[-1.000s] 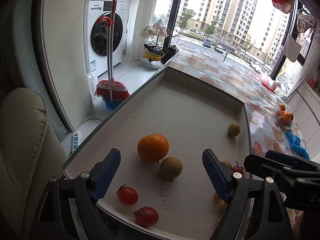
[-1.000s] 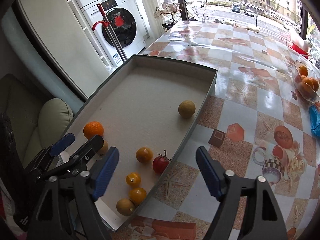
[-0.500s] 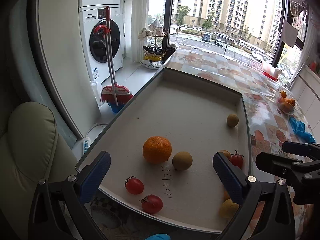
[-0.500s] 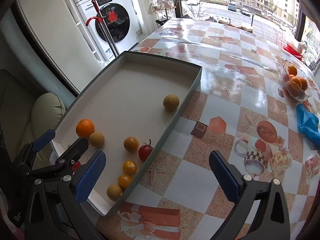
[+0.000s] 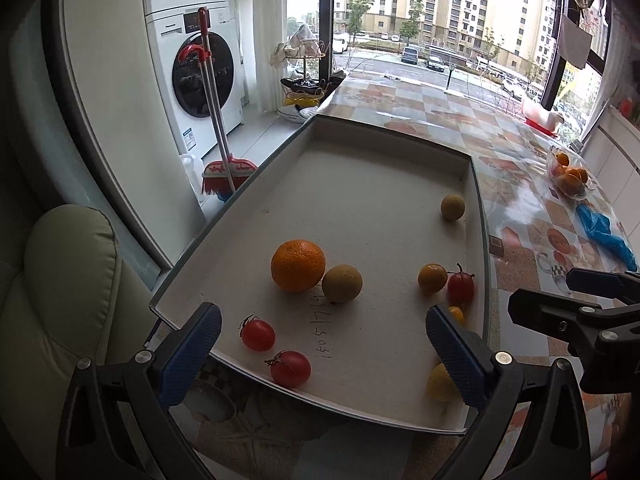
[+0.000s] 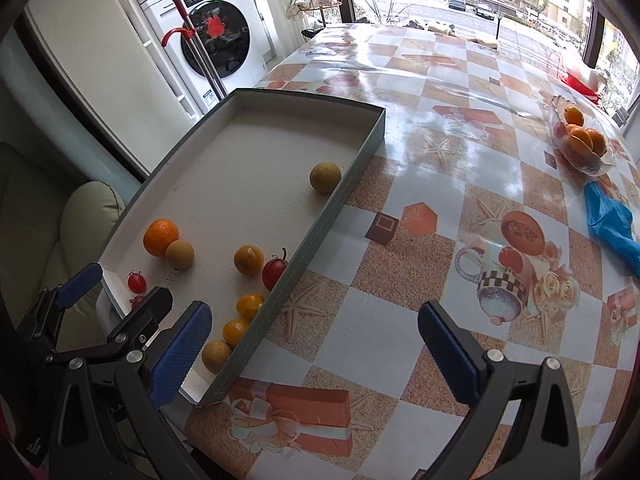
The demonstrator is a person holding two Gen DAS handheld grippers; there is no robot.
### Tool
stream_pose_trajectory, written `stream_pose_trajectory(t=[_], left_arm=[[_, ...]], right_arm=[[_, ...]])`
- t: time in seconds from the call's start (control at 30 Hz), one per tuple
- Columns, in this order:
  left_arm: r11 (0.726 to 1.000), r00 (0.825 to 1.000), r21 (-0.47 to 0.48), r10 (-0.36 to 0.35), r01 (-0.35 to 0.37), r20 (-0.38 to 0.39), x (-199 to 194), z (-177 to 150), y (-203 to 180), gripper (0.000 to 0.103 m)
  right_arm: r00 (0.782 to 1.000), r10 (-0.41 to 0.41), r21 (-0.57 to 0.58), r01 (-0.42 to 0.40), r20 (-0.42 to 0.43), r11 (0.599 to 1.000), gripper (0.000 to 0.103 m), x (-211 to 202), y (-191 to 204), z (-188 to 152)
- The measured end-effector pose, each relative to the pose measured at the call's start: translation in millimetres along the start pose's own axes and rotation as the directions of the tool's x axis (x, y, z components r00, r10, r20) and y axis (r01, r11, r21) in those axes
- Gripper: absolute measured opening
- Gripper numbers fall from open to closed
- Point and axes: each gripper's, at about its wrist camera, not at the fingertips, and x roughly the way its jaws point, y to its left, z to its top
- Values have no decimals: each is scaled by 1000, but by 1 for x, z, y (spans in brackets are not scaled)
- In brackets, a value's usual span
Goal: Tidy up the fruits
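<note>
A shallow grey tray (image 5: 372, 128) (image 6: 344, 188) lies on the table and holds loose fruit. An orange (image 5: 298, 265) (image 6: 161, 237) touches a tan round fruit (image 5: 342, 283) (image 6: 180, 254). Two red tomatoes (image 5: 258, 334) (image 5: 290, 368) lie near the tray's front edge. A yellow-orange fruit (image 5: 432, 278) (image 6: 249, 259) sits beside another red tomato (image 5: 461, 287) (image 6: 274, 272). A lone tan fruit (image 5: 452, 207) (image 6: 325, 177) rests by the right wall. My left gripper (image 5: 320, 354) is open and empty above the tray's front. My right gripper (image 6: 316, 346) is open and empty over the table beside the tray.
A glass bowl of oranges (image 6: 580, 140) (image 5: 568, 174) and a blue cloth (image 6: 610, 224) lie at the far right of the table. A broom (image 5: 224, 160), a washing machine (image 5: 200, 64) and a pale chair (image 5: 52, 280) stand left of the table.
Both grippers have pulled back and up from the tray, so more of the tray and table shows. The fruit has not moved. Both grippers stay open.
</note>
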Motion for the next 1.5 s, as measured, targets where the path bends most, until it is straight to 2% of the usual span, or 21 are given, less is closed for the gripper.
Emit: stream_pose_trajectory(t=[1.5], left_arm=[[998, 999, 40, 38, -37, -6, -6, -5, -10, 103]], right_arm=[[1000, -3, -18, 3, -6, 1000, 103, -4, 5, -7]])
